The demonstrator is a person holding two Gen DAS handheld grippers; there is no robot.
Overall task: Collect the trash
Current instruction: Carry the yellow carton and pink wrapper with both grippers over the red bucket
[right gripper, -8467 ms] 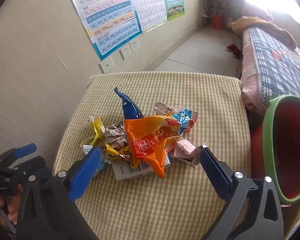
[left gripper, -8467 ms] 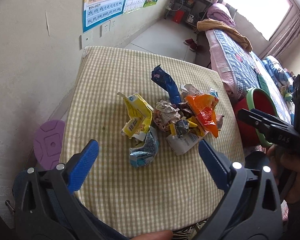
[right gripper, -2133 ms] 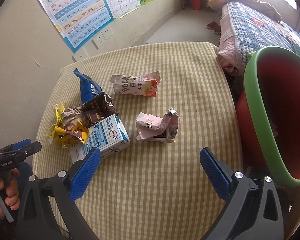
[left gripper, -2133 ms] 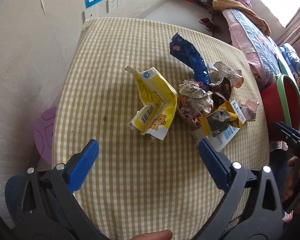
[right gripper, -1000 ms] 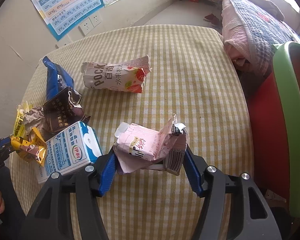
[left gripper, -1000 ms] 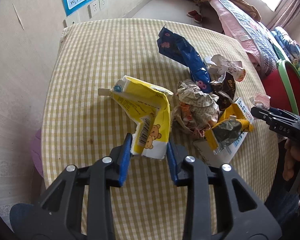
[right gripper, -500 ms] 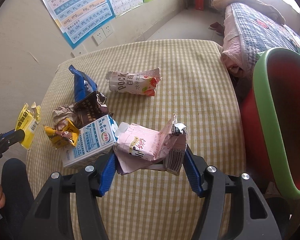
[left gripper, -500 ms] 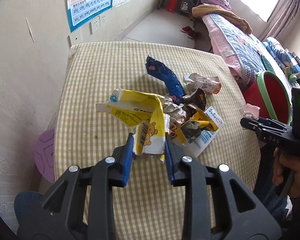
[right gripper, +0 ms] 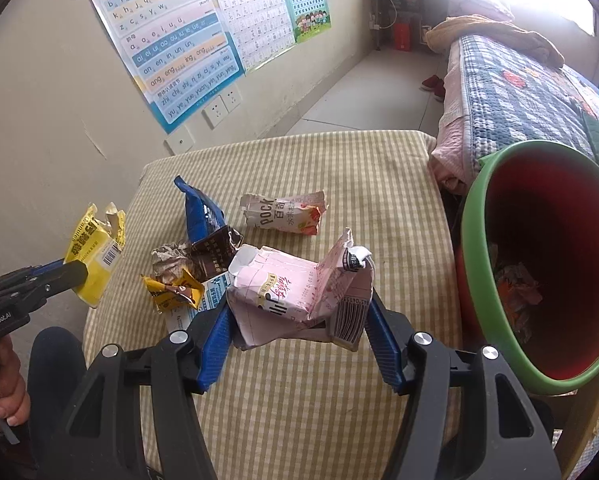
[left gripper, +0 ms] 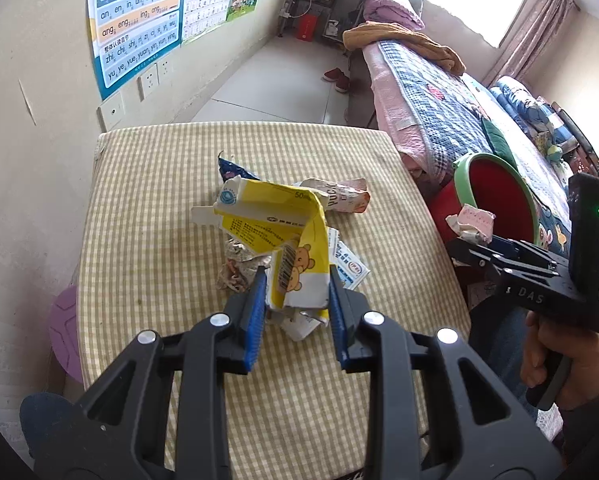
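Observation:
My left gripper [left gripper: 297, 292] is shut on a crumpled yellow carton [left gripper: 275, 236] with a bear print, held above the checked table [left gripper: 147, 216]. In the right wrist view that yellow carton [right gripper: 93, 252] hangs at the far left. My right gripper [right gripper: 297, 316] is shut on a flattened pink carton [right gripper: 295, 292], lifted over the table next to a red bin with a green rim [right gripper: 539, 248]. The pink carton [left gripper: 471, 224] also shows in the left wrist view, beside the bin [left gripper: 499, 196].
On the table lie a blue snack bag [right gripper: 199, 212], a Pocky wrapper [right gripper: 283, 216], a brown wrapper [right gripper: 211, 256], crumpled paper [right gripper: 167, 260], a yellow wrapper [right gripper: 173, 290] and a blue-white carton [left gripper: 349, 266]. A bed [right gripper: 519, 92] stands beyond the bin. A purple stool [left gripper: 65, 328] sits left of the table.
Both grippers have risen with their cartons, and the table and remaining trash look further below. The bin has come more into the right wrist view.

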